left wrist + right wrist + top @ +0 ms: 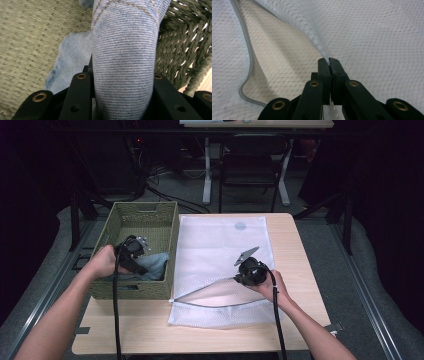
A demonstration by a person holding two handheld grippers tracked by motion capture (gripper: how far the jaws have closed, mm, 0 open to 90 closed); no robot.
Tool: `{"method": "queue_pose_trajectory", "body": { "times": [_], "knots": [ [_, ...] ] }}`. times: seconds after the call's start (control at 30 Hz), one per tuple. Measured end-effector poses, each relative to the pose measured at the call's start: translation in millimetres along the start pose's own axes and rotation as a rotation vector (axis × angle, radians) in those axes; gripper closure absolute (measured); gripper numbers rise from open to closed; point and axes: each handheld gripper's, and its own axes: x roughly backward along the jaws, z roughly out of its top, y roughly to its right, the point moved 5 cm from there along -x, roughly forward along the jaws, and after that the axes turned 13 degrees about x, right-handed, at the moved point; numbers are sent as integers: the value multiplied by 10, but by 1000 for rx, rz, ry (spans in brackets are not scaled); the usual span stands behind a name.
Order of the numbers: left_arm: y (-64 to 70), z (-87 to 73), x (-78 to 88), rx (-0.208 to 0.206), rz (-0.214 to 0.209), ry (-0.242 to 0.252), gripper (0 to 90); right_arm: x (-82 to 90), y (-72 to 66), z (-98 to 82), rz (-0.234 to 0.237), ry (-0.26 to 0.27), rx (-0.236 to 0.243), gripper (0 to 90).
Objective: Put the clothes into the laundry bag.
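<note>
Left gripper on the jeans in the basket, right gripper pinching the mesh bag open.

Left gripper (pixel 134 251) sits inside the woven green basket (pixel 165 212) at the counter's (pixel 295 245) left end — its fingers (pixel 80 97) are partly closed and press on both sides of a thick fold of blue jeans (pixel 125 62); the rest of the jeans lies on the basket floor against the right wall. Right gripper (pixel 329 62) has its fingers (pixel 323 75) fully closed on the upper edge of the white mesh laundry bag (pixel 220 245), which lies flat on the counter just beside the basket. That edge is lifted — the zipper opening gapes, with the grey zipper edge (pixel 249 57) curving along the lower layer and the counter's wood showing through the mesh.
</note>
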Motion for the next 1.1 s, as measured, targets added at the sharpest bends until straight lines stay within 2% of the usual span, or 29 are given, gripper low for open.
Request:
{"method": "queue_pose_trajectory", "body": {
  "times": [0.37, 0.7, 0.73, 0.93, 0.97, 1.1],
  "knots": [
    [-45, -43, 220, 29, 50, 54, 703, 5, 2, 1, -2, 2, -1, 888],
    [-47, -43, 386, 33, 82, 77, 705, 5, 2, 2, -3, 2, -1, 888],
    [-43, -44, 402, 37, 75, 76, 705, 3, 3, 1, -3, 2, -1, 888],
    [-46, -37, 519, 51, 108, 106, 706, 2, 1, 3, -3, 2, -1, 888],
    [-44, -36, 546, 59, 102, 105, 706, 1, 1, 3, -2, 2, -2, 888],
    [-23, -21, 665, 49, 124, 111, 707, 2, -1, 4, -3, 1, -8, 888]
  ]
}}
